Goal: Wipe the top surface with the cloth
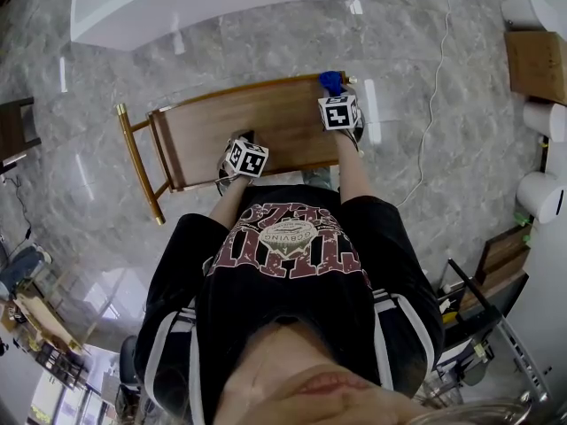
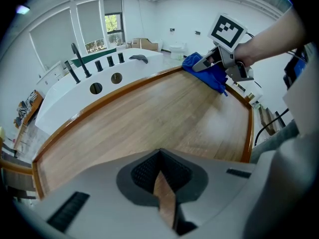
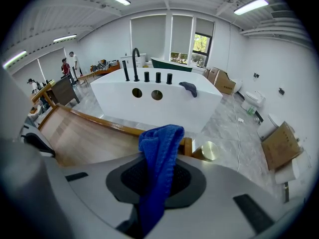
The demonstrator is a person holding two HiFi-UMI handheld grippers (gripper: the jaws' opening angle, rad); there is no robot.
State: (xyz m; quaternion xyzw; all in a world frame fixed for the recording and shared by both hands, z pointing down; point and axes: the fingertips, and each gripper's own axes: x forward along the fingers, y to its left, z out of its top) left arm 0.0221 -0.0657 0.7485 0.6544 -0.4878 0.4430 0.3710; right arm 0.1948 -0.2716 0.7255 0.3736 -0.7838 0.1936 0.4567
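The wooden table top (image 1: 266,118) with its orange-brown rim lies in front of me. My right gripper (image 1: 336,94) is at the top's far right corner, shut on a blue cloth (image 1: 331,81). In the right gripper view the cloth (image 3: 160,148) hangs bunched between the jaws of the right gripper (image 3: 157,180), over the table's corner (image 3: 89,138). In the left gripper view, the right gripper (image 2: 213,63) presses the cloth (image 2: 210,74) onto the far end of the top (image 2: 149,118). My left gripper (image 1: 244,142) hovers over the near edge; this gripper (image 2: 162,180) is shut and holds nothing.
A white bathtub unit (image 3: 154,103) with black taps (image 3: 135,63) stands just beyond the table. Cardboard boxes (image 1: 537,60) and white rolls (image 1: 540,193) stand on the marble floor at the right, where a cable (image 1: 434,96) runs. People (image 3: 70,63) stand far off at the left.
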